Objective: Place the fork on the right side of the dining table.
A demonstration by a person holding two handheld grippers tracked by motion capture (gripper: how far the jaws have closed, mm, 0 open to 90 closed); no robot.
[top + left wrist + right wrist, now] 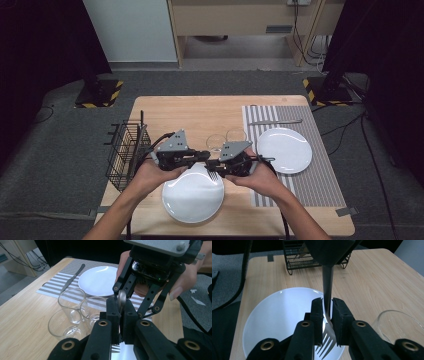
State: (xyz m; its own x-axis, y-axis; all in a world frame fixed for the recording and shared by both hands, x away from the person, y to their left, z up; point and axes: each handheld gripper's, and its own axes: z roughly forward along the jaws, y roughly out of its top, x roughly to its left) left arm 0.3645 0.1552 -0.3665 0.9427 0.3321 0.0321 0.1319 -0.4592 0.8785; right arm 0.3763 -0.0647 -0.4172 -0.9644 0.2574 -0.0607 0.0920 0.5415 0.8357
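A metal fork [327, 287] hangs level between my two grippers, just above the near white plate [192, 197]. My left gripper [122, 312] is shut on the rounded end of the fork's handle [122, 297]. Facing it, my right gripper [327, 312] has its pads closed on the fork's neck, with the tines [326, 341] pointing back toward its camera over the plate [274, 315]. In the high view the left gripper [202, 156] and right gripper [213, 165] meet tip to tip at the table's middle.
A black wire rack [127, 150] stands at the left edge. Three clear glasses [70, 298] sit just beyond the grippers. A striped placemat [320, 180] on the right carries a second white plate [285, 150] and a knife [275, 121].
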